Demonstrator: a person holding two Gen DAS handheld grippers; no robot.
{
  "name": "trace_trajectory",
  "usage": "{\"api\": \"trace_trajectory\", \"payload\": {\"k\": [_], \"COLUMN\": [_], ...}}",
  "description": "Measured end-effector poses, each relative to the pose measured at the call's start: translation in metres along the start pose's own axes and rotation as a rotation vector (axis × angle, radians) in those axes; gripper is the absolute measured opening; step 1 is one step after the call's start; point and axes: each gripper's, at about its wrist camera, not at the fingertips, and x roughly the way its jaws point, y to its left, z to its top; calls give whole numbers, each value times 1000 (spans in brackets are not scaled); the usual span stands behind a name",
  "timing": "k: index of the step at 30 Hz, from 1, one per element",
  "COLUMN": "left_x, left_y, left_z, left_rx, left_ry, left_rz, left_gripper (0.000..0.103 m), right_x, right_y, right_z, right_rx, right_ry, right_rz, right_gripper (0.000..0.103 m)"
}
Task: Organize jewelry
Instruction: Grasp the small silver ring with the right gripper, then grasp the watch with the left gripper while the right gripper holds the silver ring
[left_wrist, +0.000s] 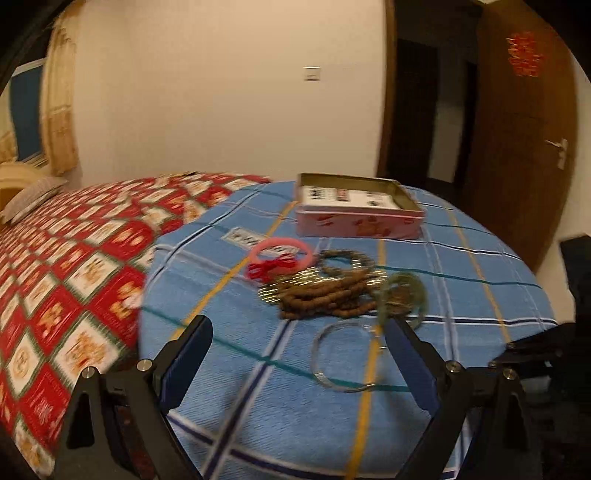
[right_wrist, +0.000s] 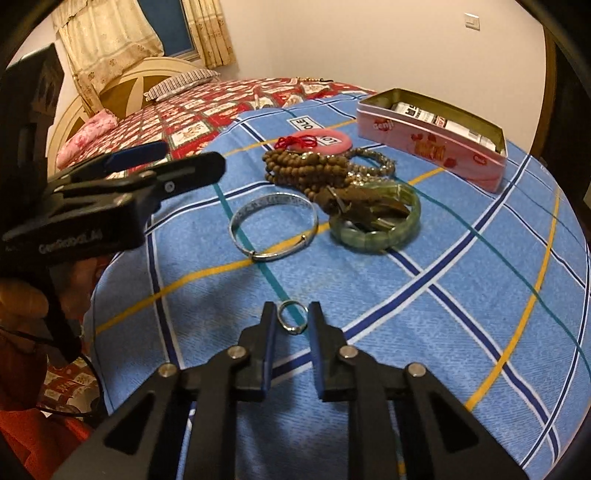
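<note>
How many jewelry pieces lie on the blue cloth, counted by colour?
Pink bangle: 1
Red cord: 1
Brown bead strand: 1
Grey-gold bead bracelet: 1
Green bangle: 1
Silver bangle: 1
Small silver ring: 1
Total: 7

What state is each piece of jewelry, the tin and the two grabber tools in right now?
Pink tin: open, no lid on it, cards inside.
Small ring: flat on the cloth between the right gripper fingers, not pinched.
Silver bangle: lying flat.
Green bracelet: lying flat.
Wooden beads: heaped.
Pink bangle: lying flat.
Left gripper: open, empty.
</note>
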Motion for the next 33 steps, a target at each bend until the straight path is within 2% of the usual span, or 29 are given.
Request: {"api": "trace_trajectory", "payload": {"k": [1, 3, 8, 10, 12, 14, 16, 17, 18, 20, 21, 22, 24, 28, 31, 33], "left_x": [1, 3, 9, 10, 9, 10, 9, 9, 9, 11, 12, 13, 16, 24, 34, 45], "left_y": [-6, -13, -27, -25, -23, -19, -16, -14, -13, -14, -14, -15, -19, -32, -45, -50], "left_z": [2, 4, 5, 2, 0, -2, -2, -2, -2, -1, 0, 0, 1, 5, 12, 17], "left_rx": [22, 51, 136, 139, 144, 151, 147, 141, 135, 124, 123, 123, 132, 163, 180, 174], "left_ry": [-6, -3, 17, 29, 36, 41, 40, 40, 40, 43, 45, 47, 50, 66, 65, 92], "left_rz": [-26, -53, -52, -65, -57, -39, -37, -38, -39, -49, -58, -69, -89, -150, -183, -192], "left_gripper": [95, 95, 95, 95, 95, 95, 95, 95, 95, 95, 95, 95, 95, 95, 95, 95], "right_x": [-3, -8, -15, -18, -20, -16, -11, -11, -11, -7, -6, -5, -4, -5, -13, -21], "right_y": [-3, -12, -34, -37, -38, -33, -25, -21, -18, -16, -15, -17, -20, -18, -30, -39], "right_z": [0, 5, 7, 4, 2, 1, -1, -2, -4, -6, -6, -5, -3, -3, -1, 1], "right_rx": [16, 61, 125, 144, 162, 145, 92, 63, 46, 20, 1, -13, -21, -71, -10, 32], "right_ry": [-6, -29, -53, -58, -54, -27, -8, -19, -26, -30, -30, -28, -20, -10, -47, -82], "right_rz": [6, 10, 14, 41, 72, 103, 69, 50, 43, 0, -41, -60, -39, -61, -61, -54], "right_gripper": [6, 6, 6, 12, 14, 23, 61, 65, 65, 46, 27, 24, 24, 23, 23, 23]}}
